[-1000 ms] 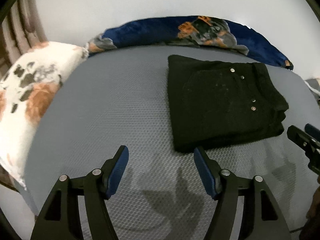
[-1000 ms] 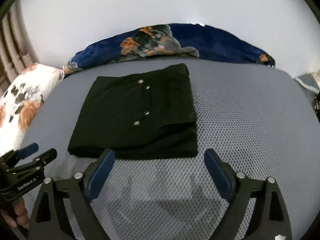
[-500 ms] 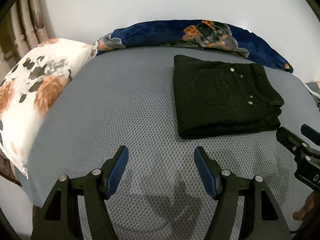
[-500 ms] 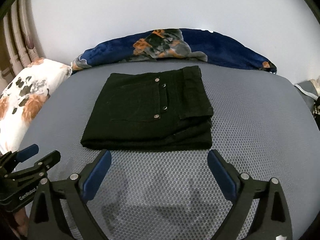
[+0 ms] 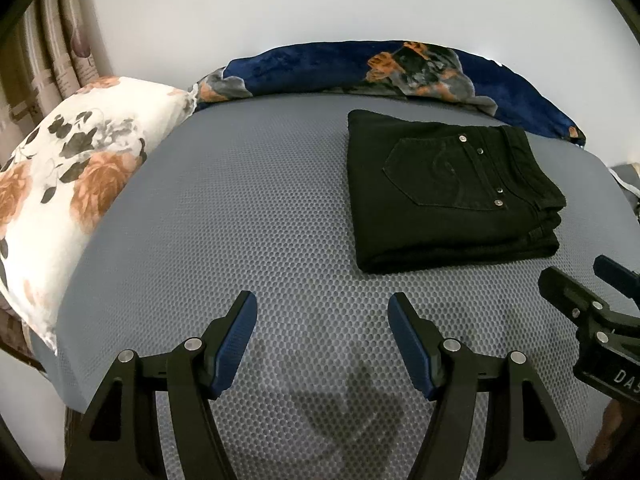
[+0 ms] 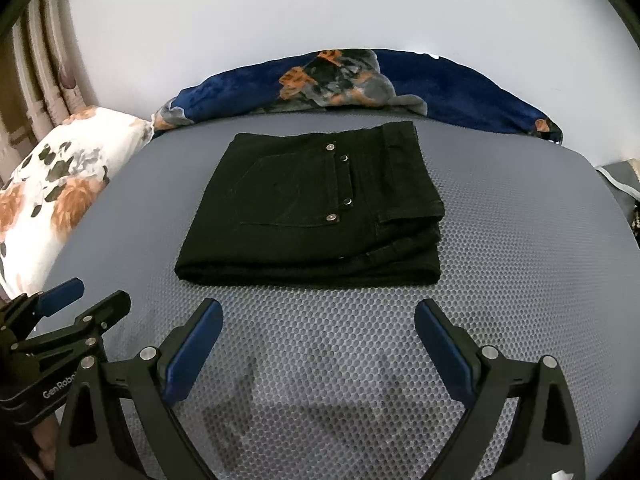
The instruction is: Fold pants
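Black pants [image 5: 444, 196] [image 6: 316, 208] lie folded into a compact rectangle on the grey mesh mattress [image 5: 248, 216] [image 6: 520, 240], back pocket and rivets facing up. My left gripper [image 5: 322, 312] hovers open over bare mattress, short of the pants and to their left, nothing between its blue pads. My right gripper [image 6: 318, 316] is open too, just in front of the near folded edge, holding nothing. Each gripper shows at the edge of the other's view: the right one [image 5: 588, 284], the left one [image 6: 86, 296].
A white floral pillow [image 5: 68, 184] [image 6: 52, 196] lies along the left edge of the bed. A dark blue floral blanket [image 5: 360, 68] [image 6: 360, 80] is bunched against the white wall behind the pants. Curtains [image 5: 48, 52] hang at the far left.
Both grippers have drawn back a little from the pants, which now sit slightly farther off in both views. The jaws kept the same width. The pants have not moved.
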`<state>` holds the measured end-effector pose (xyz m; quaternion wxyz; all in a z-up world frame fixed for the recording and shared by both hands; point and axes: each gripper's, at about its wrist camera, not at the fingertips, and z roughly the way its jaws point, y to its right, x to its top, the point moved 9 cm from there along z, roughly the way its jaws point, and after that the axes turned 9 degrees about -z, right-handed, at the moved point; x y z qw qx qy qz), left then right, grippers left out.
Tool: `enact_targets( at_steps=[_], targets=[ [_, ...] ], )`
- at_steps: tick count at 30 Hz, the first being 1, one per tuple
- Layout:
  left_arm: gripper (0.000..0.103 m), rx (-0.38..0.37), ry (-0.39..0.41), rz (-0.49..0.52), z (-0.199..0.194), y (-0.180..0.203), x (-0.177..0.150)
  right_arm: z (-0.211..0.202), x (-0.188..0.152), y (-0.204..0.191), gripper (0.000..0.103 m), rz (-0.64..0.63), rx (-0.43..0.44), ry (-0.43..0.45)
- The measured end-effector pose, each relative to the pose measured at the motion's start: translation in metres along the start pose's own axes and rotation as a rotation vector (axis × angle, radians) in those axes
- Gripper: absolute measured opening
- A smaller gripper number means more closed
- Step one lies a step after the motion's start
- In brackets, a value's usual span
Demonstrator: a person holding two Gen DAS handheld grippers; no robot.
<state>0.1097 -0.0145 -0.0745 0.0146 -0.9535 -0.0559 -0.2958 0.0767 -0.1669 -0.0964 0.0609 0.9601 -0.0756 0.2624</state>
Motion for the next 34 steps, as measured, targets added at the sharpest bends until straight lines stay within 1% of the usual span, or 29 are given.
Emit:
enact_targets(
  at_steps=[11,17,34],
  targets=[
    [0.068,-0.002,-0.004,0.000,-0.002,0.002,-0.004,-0.001,-0.003,0.002,0.096,0.008,-0.001,-0.008],
    [0.068,-0.007,-0.008,0.004,0.000,0.005,-0.005,0.001,-0.008,0.000,0.096,0.014,0.000,-0.025],
    [0.068,-0.029,-0.025,0.010,0.004,0.008,-0.005,0.004,-0.013,-0.001,0.096,0.021,0.004,-0.035]
  ],
)
